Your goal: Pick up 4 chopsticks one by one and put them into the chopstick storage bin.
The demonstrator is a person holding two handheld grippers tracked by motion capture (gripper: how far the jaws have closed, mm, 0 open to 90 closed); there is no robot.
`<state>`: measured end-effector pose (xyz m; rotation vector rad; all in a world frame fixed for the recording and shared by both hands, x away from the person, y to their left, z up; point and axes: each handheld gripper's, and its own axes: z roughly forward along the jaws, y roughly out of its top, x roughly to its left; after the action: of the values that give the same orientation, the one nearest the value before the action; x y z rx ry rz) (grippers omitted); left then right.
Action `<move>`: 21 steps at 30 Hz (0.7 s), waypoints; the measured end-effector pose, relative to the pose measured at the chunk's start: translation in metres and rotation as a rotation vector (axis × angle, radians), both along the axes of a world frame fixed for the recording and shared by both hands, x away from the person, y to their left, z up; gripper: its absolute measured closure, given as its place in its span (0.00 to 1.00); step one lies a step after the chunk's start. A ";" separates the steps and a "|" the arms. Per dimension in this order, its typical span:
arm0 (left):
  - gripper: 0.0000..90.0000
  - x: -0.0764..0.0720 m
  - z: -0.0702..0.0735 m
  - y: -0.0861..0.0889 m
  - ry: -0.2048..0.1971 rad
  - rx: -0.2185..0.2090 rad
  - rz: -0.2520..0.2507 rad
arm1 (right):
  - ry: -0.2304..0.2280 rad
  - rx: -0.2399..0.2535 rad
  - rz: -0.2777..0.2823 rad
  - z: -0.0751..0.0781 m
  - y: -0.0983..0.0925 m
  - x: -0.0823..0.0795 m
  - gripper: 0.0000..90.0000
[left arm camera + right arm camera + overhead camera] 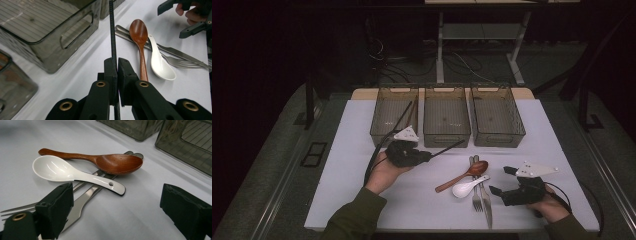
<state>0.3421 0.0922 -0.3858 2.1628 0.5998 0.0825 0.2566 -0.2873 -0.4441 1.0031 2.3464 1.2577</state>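
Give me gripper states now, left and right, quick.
Left gripper: shut on a thin black chopstick.
Right gripper: open, holding nothing, near the white spoon.

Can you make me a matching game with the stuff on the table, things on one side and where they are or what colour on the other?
Things:
1. wooden spoon
2. ceramic spoon
3. black chopstick
4. right claw

Descriptions:
A. white, lying across the fork and knife
B. open, with nothing between its jaws
C. pinched in the shut left claw
D. reddish brown, bowl resting on the cutlery handles

Pairs: 1-D, 2-A, 3-C, 4-B
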 end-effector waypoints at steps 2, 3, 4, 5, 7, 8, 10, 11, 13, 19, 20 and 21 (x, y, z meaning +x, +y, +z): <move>0.95 0.001 0.002 0.003 -0.002 0.001 0.006 | 0.000 0.000 -0.001 0.000 0.000 0.000 0.13; 0.95 0.002 0.004 0.005 -0.002 0.000 0.010 | 0.000 0.000 -0.001 0.000 0.000 0.000 0.13; 0.95 0.002 0.005 0.007 -0.005 -0.002 0.013 | 0.001 0.000 -0.001 0.000 0.000 0.000 0.13; 0.95 0.003 0.006 0.009 -0.008 -0.003 0.016 | 0.000 0.000 -0.001 0.000 0.000 0.000 0.13; 0.95 0.004 0.009 0.013 -0.011 -0.008 0.027 | 0.000 -0.001 0.000 0.000 0.000 0.000 0.13; 0.95 0.005 0.010 0.015 -0.010 -0.013 0.033 | 0.003 -0.001 -0.002 0.000 0.000 0.000 0.13; 0.95 0.006 0.012 0.020 -0.012 -0.019 0.047 | 0.005 0.000 -0.002 0.000 0.000 0.000 0.13; 0.95 0.007 0.013 0.022 -0.016 -0.018 0.049 | 0.010 0.001 -0.003 0.000 0.001 0.000 0.13; 0.95 0.009 0.014 0.027 -0.019 -0.021 0.062 | 0.010 -0.001 -0.003 0.000 0.001 0.000 0.13; 0.95 0.017 0.018 0.041 -0.024 -0.032 0.101 | 0.014 -0.001 -0.004 0.000 0.001 0.000 0.13; 0.95 0.018 0.019 0.043 -0.027 -0.036 0.108 | 0.009 -0.002 -0.003 0.000 0.001 0.000 0.13; 0.95 0.020 0.020 0.045 -0.030 -0.035 0.115 | 0.009 -0.003 -0.004 0.000 0.001 0.000 0.13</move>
<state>0.3618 0.1369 -0.3659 2.0887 0.7025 0.1649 0.2566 -0.2865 -0.4445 1.0144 2.3513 1.2505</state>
